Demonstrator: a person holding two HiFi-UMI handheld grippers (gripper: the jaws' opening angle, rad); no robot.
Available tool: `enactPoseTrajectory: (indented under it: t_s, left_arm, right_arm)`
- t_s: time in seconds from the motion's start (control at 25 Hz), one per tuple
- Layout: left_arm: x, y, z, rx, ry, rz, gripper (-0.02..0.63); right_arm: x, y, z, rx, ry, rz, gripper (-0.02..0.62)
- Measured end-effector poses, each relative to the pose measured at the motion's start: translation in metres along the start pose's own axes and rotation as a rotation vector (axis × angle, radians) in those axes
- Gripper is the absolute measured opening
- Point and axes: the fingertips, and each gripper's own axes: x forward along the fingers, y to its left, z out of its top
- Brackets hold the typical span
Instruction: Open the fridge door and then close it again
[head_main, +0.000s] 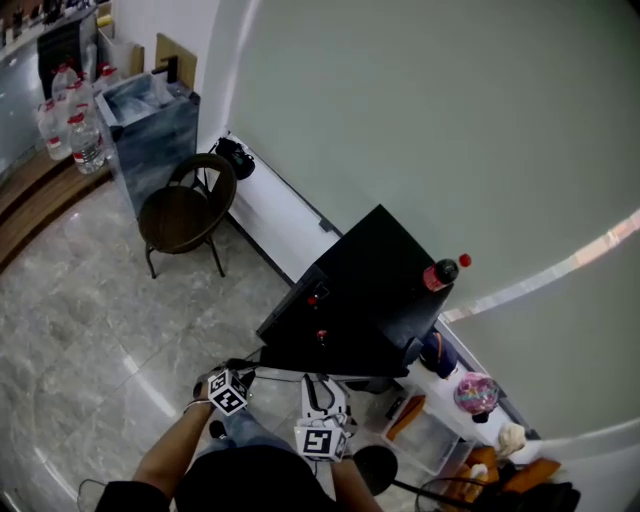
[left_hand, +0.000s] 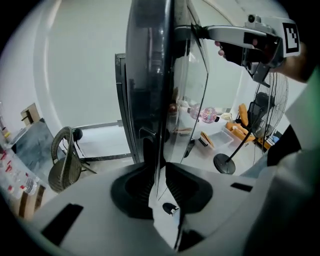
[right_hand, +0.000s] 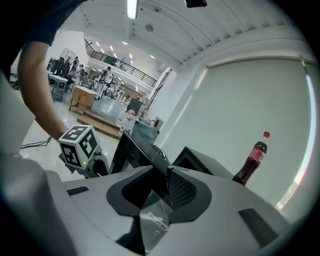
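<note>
Head view first: where is the fridge?

By the pale wall, black, with a cola bottle upright on its top; the fridge door stands swung out toward the person.

And the two grippers?

Both are at the door's free edge; the left gripper has the thin edge running up between its jaws, which are nearly together with the pads against it on both sides; the right gripper is higher (its marker cube shows near the door's top in the left gripper view), jaws pinching the door's top corner.

Anything else nearby?

A brown chair on the tiled floor, left of the fridge; water bottles beyond it.
</note>
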Motion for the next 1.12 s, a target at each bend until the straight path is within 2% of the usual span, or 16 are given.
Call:
enactPoseTrajectory:
  t_s: [0.4, 0.64, 1.12]
  left_arm:
    - [0.026, 0.058, 0.03, 0.088, 0.037, -0.063, 0.072]
    - [0.043, 0.081, 0.053, 0.154, 0.04, -0.135, 0.074]
    - [0.079, 0.114, 0.098, 0.328, 0.063, -0.325, 0.072]
  right_arm:
    - [0.042, -0.026, 0.007, 0.089, 0.093, -0.161, 0.078]
    - [0.061, -0.043, 0.009, 0.121, 0.144, -0.233, 0.08]
    - [0.097, -0.082, 0.002, 0.206, 0.289, -0.452, 0.084]
